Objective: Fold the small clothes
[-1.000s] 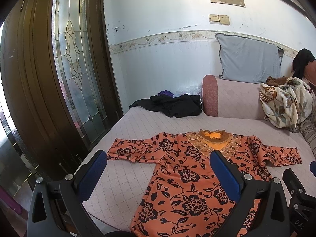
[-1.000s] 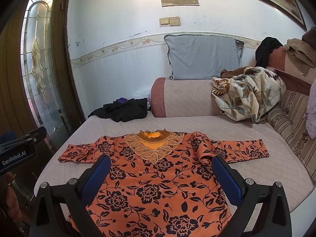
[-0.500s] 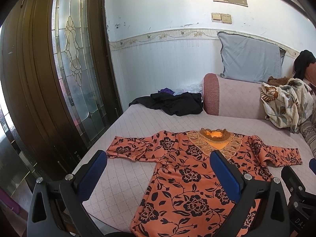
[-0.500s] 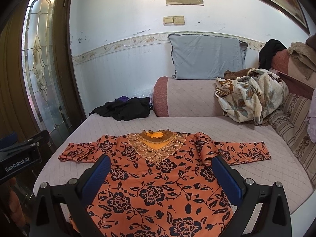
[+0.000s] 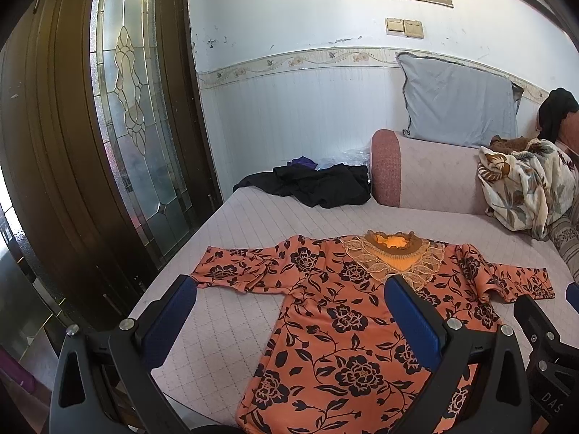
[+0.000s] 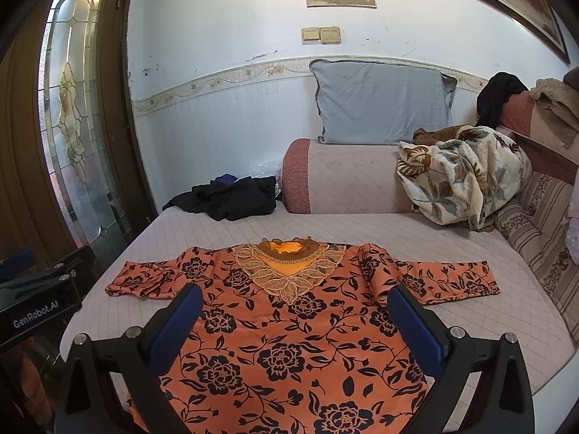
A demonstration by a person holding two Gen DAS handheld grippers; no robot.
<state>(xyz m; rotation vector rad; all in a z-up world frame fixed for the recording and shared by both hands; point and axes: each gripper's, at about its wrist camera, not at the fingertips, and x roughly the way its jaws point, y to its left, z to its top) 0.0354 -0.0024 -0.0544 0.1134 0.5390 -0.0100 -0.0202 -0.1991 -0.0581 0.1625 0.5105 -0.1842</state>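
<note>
An orange long-sleeved top with black flowers lies flat, face up, on the quilted sofa seat, sleeves spread to both sides. Its gold lace collar points toward the backrest. It also shows in the right wrist view. My left gripper is open and empty, held above the top's left half near the front edge. My right gripper is open and empty, held above the middle of the top. Each gripper's body shows at the edge of the other's view.
A heap of black clothes lies at the back left of the seat. A floral blanket is bunched at the back right, below a grey pillow. A dark wooden door with a glass pane stands close on the left.
Both grippers have risen and drawn back slightly, so the top sits lower and smaller in view. The jaws stayed open. The top has not moved.
</note>
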